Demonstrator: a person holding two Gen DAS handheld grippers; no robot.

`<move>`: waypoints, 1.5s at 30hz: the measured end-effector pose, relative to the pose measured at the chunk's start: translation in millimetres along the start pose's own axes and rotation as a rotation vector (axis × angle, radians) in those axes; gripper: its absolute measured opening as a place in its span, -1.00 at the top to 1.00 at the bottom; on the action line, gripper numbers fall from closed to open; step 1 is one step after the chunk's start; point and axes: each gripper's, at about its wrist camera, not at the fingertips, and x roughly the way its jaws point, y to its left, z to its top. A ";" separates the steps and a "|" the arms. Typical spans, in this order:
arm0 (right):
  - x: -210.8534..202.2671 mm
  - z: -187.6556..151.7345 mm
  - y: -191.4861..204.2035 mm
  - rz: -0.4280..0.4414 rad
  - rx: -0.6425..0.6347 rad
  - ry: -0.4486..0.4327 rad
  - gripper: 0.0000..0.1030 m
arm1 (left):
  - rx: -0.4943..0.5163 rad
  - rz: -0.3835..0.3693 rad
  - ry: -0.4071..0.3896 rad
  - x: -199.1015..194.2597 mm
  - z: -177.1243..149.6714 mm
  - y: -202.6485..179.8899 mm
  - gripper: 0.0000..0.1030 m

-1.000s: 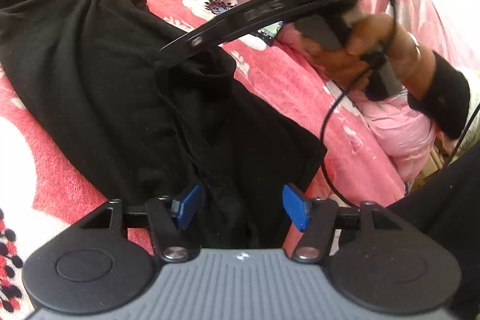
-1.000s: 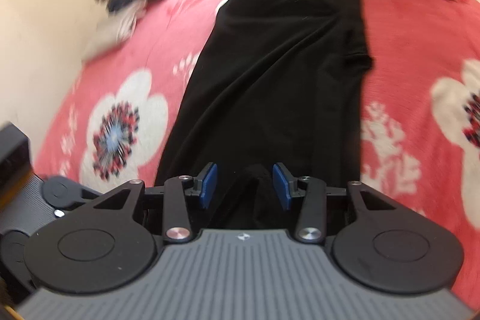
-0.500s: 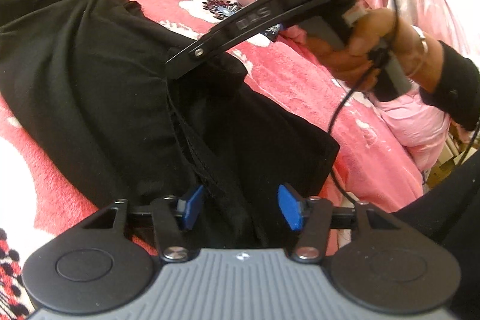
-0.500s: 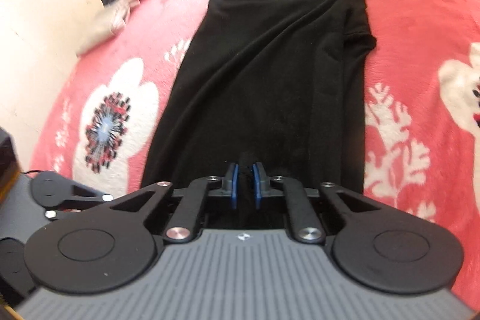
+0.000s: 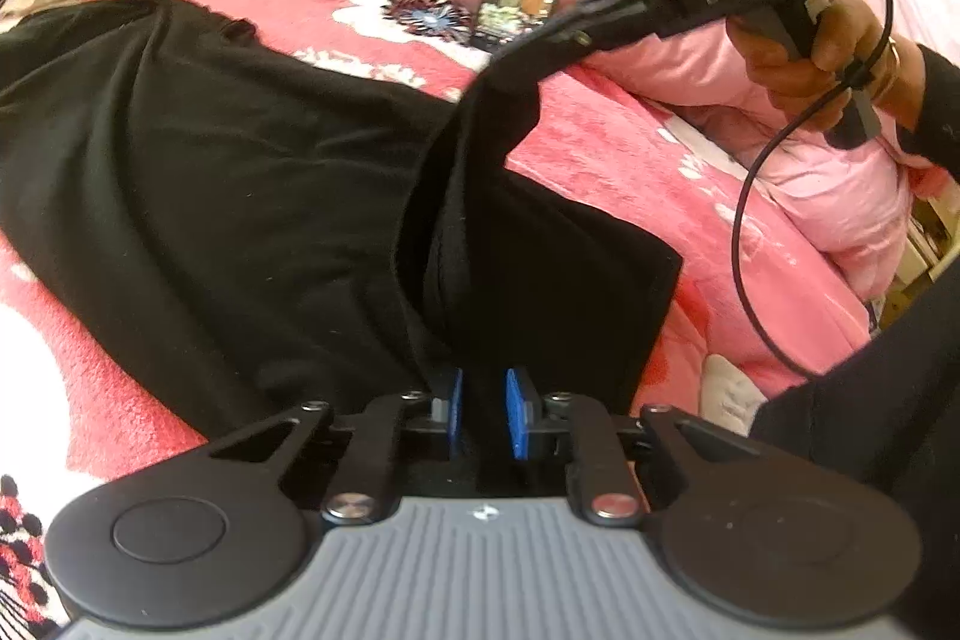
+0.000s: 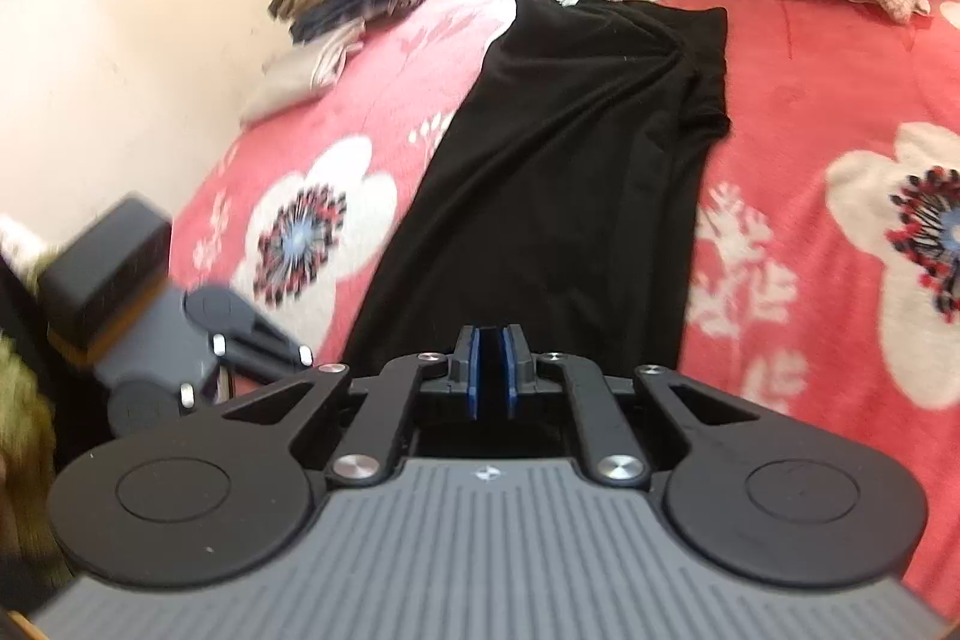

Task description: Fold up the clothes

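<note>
Long black soft-knit garment (image 6: 576,172) spread along red floral blanket (image 6: 840,88). Right gripper (image 6: 487,370) pinching near hem, lifted. Left gripper (image 5: 483,415) closing on hem fold. Risk: shallow left bite slipping, uneven fold.

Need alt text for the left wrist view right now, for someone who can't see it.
The left gripper is closing its blue pads on the near hem of a long black fabric garment on a red floral blanket. Beyond, the right gripper lifts another pinch of it.
</note>
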 end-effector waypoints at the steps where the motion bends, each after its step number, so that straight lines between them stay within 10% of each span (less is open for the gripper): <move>1: -3.2 -4.5 1.6 -0.008 -0.016 0.017 0.87 | 0.016 -0.003 -0.002 -0.3 -0.8 -2.6 0.74; 11: -8.2 -60.4 -10.1 -0.105 0.073 0.167 0.82 | 0.148 -0.011 0.019 2.1 -11.0 -27.5 0.79; 25: -29.2 -127.4 -74.4 0.137 0.974 -0.118 0.24 | 0.176 0.026 0.036 4.2 -15.7 -33.3 0.77; 45: 7.0 -141.8 -70.1 0.213 1.241 0.006 0.04 | 0.197 0.014 0.029 0.1 -18.5 -38.5 0.69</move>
